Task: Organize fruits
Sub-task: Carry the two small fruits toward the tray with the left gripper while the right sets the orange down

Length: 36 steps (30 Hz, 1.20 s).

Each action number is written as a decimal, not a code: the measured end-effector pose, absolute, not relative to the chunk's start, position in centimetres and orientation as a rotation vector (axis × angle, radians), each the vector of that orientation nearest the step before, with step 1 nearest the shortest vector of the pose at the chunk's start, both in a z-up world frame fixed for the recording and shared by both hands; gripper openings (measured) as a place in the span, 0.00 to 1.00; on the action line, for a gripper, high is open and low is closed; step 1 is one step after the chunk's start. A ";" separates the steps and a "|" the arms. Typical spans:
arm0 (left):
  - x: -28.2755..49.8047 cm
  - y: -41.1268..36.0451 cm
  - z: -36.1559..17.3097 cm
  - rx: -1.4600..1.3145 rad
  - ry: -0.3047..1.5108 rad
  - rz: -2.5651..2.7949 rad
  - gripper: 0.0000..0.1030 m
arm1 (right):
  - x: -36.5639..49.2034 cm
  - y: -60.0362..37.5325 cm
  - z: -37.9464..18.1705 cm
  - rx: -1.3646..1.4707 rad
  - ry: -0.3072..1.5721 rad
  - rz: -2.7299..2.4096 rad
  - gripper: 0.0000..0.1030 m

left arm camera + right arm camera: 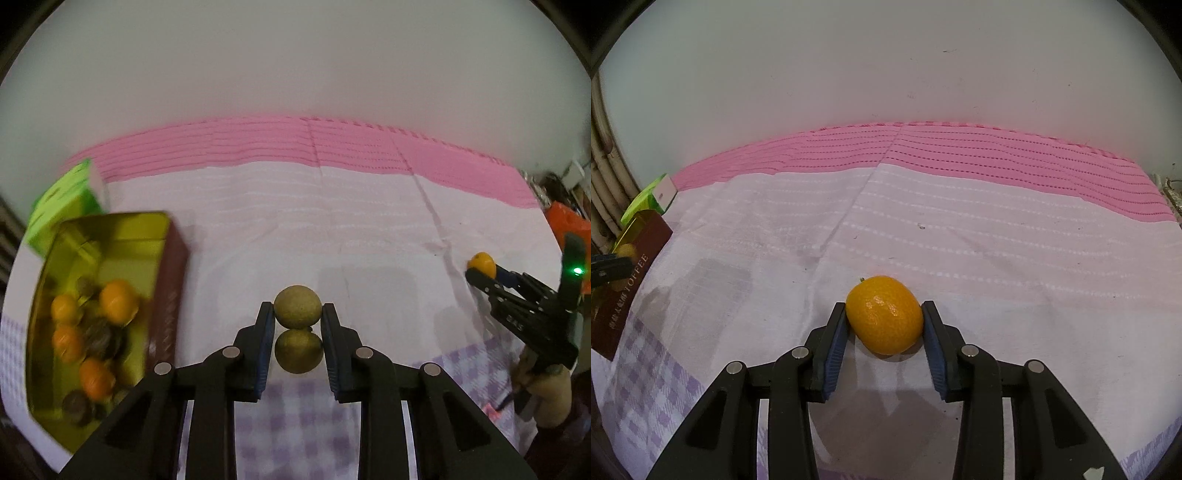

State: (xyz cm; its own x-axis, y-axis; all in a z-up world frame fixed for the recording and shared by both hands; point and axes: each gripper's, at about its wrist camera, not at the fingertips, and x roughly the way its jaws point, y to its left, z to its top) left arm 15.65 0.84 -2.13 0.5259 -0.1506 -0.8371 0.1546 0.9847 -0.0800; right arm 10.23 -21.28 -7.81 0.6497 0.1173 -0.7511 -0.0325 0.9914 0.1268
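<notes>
The left gripper (297, 325) is clenched on two brown-green fruits (297, 311) near the cloth's (369, 221) front edge; the right gripper (885, 325) grasps an orange fruit (885, 319). The tin (110, 240) stands at the left edge.

Left tool (297, 325) angled downward, jaws clamped shut. Right tool (885, 321) angled downward, jaws pressed closed on load.

left wrist: close, angled down | right wrist: same | shared: cloth (369, 206), tin (635, 258)
</notes>
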 end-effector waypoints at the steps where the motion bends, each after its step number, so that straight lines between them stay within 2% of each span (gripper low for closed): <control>1: 15.0 1.4 -1.7 -0.002 0.994 -0.169 0.26 | 10.3 -21.2 -7.8 0.103 0.861 0.084 0.35; 13: 9.1 5.1 0.3 0.039 0.934 -0.075 0.26 | 10.5 -20.0 -7.8 0.034 0.872 0.046 0.36; 24: 7.0 8.3 1.2 0.024 0.900 -0.034 0.26 | 10.5 -19.7 -7.8 0.028 0.874 0.032 0.38; 25: 6.8 8.5 1.3 0.026 0.896 -0.026 0.26 | 10.5 -19.6 -7.8 0.023 0.875 0.025 0.38; 28: 6.5 9.0 1.4 0.035 0.888 -0.009 0.26 | 10.6 -19.7 -7.9 0.030 0.881 -0.005 0.48; 36: 6.1 9.9 1.6 0.039 0.877 0.012 0.26 | 10.7 -19.9 -7.9 0.029 0.884 -0.027 0.52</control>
